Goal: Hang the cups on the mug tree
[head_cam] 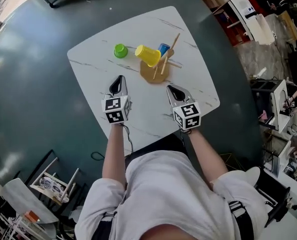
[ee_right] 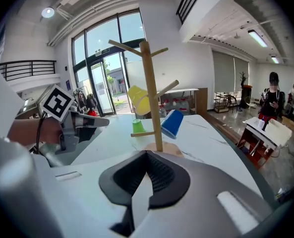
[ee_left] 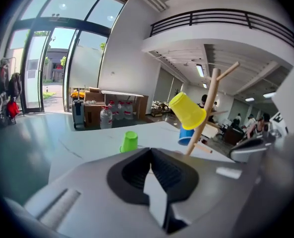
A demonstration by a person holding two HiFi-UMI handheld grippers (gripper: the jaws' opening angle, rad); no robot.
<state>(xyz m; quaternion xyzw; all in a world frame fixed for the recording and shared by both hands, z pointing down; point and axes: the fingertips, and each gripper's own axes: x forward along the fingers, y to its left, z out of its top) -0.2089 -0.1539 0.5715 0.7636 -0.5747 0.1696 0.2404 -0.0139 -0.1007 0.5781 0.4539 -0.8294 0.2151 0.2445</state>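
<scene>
Pegs of the mug tree [head_cam: 162, 64], near the middle of the tabletop [head_cam: 193, 91], already carry the yellow cup [head_cam: 148, 55] and, it seems, the blue cup [head_cam: 164, 49]. Each is tipped over a slanted peg so it cannot slide off. One green cup [head_cam: 120, 50] stands upside down toward the far left corner and is probably the last to hang. Both the left tool [head_cam: 119, 80] and the right tool [head_cam: 171, 89] sit by the near edge, jaws fully closed on nothing and touching no cup.
</scene>
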